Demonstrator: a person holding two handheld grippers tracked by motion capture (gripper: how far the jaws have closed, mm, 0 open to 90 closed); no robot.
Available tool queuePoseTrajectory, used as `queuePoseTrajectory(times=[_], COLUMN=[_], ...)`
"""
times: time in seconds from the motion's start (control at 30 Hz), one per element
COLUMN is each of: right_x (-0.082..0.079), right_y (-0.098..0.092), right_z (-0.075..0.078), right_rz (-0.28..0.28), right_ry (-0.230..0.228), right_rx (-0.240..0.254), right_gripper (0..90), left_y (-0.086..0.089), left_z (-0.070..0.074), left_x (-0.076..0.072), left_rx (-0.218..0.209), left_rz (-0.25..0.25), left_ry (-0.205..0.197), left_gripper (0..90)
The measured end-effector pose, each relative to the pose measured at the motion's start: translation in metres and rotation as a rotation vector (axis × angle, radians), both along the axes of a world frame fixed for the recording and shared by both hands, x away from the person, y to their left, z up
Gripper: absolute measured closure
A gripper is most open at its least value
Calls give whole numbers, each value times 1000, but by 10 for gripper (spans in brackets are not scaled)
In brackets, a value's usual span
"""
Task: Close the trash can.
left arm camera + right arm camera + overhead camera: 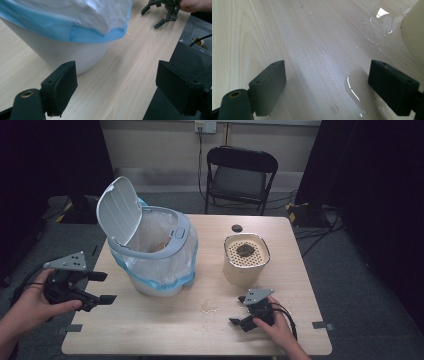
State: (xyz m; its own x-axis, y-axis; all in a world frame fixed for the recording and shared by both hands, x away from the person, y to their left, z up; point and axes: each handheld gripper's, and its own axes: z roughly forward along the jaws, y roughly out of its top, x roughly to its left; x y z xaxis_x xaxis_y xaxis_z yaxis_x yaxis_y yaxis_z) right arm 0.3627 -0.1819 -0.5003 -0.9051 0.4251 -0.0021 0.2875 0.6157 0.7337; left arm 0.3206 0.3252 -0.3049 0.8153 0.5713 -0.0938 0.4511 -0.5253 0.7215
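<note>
A white bin (pixel 159 280) stands left of the table's middle with its flip lid (pixel 117 210) raised, lined with a clear and blue bag (pixel 87 32). A cream pot (pixel 245 270) with a perforated insert holding a dark clump (pixel 245 250) stands to the right. My left gripper (pixel 106 287) hovers at the table's left edge, open, its jaws aimed at the bin's lower wall (pixel 75 55) with nothing between them (pixel 117 87). My right gripper (pixel 237 310) rests low at the front right, open over bare wet wood (pixel 327 87), and also appears far off (pixel 151 18).
A small puddle (pixel 209 306) lies between bin and right gripper, with wet streaks (pixel 352 90) near the cream pot's side (pixel 414 32). A small black disc (pixel 237 228) sits behind the pot. A folding chair (pixel 240 175) stands beyond the table's far edge.
</note>
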Motion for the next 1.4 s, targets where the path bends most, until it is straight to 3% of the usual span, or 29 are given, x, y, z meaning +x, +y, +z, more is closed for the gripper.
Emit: queuePoseTrajectory(times=[0.47,0.6,0.83,1.0,1.4], right_x=[0,0,0,0,0], right_y=[0,0,0,0,0], right_z=[0,0,0,0,0], right_rz=[-1,-2,-1,-2,0], right_ry=[-4,-2,-2,-2,1], right_rx=[-1,-1,-1,-1,0], right_gripper=[142,142,142,142,142], left_y=[12,16,19,11,-14], left_z=[35,42,55,64,72], left_x=[13,21,33,38,51], left_rx=[-15,-40,-27,-36,-43], left_rz=[54,75,102,97,70], left_ry=[2,-5,-36,-70,-95], left_gripper=[167,168,167,169,183])
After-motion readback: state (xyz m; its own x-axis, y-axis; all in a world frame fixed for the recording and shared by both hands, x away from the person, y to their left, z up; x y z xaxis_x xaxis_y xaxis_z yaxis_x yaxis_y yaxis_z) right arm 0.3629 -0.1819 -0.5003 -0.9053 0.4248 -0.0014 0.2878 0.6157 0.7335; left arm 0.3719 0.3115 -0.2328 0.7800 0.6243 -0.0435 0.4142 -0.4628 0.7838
